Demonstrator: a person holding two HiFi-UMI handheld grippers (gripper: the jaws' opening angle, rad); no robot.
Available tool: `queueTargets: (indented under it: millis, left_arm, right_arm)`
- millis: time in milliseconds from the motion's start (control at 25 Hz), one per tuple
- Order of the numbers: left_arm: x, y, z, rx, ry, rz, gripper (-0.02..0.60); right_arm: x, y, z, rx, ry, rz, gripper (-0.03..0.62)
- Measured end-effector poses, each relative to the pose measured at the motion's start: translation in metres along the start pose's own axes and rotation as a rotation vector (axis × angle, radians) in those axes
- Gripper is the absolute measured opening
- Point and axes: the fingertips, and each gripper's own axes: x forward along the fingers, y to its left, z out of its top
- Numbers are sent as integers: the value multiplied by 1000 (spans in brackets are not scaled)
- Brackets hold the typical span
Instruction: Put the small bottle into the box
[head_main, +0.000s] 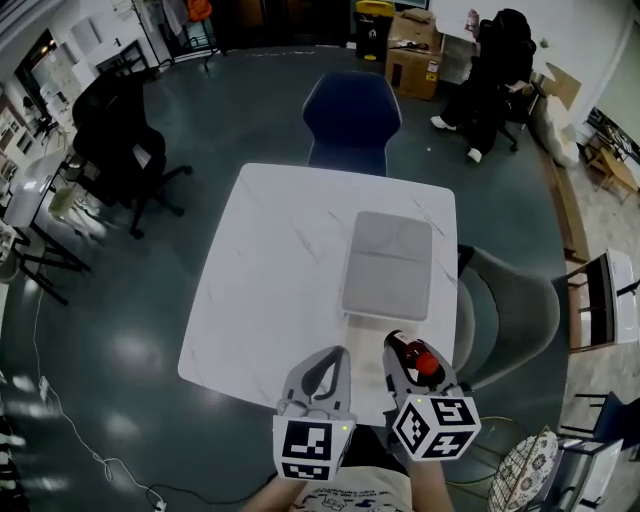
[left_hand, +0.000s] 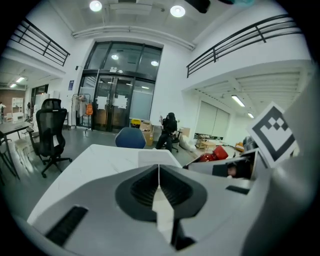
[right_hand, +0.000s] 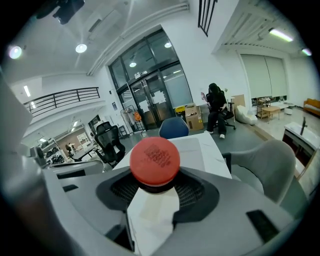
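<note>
Right gripper (head_main: 408, 352) is at the near edge of the table (head_main: 270, 270), jaws clamped on the small bottle (right_hand: 154, 159). The red cap stands clear above the ribbed pads.

Left gripper (head_main: 337, 356) is just beside it on the left. Its jaws are together with nothing between them.

The box (head_main: 372, 285) is grey and flat and sits on the table's right half. It lies straight ahead of the right gripper and a little left, apart from it, with bare table between. The right gripper is the nearer one and already carries the load, so the coming move looks like a forward reach.

The cap faces the right gripper's camera almost square on, so the bottle's long axis seems to run back toward that camera.

Hard to make out:
- The bottle's body is hidden under the cap and between the jaws.
- I cannot tell whether the box's top is a shut lid or an open tray; a crease crosses it.
</note>
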Motion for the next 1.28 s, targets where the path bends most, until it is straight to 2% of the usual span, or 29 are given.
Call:
queueTargets:
  millis: [480,1280]
  left_arm:
    - [45,7,-20,-41,87,0,20]
    - [68,25,-61,-100,189,14,20]
  right_arm:
    - [43,-22,-18,13,109,-1,225]
    - [85,-32,-79,-24,312,-15,225]
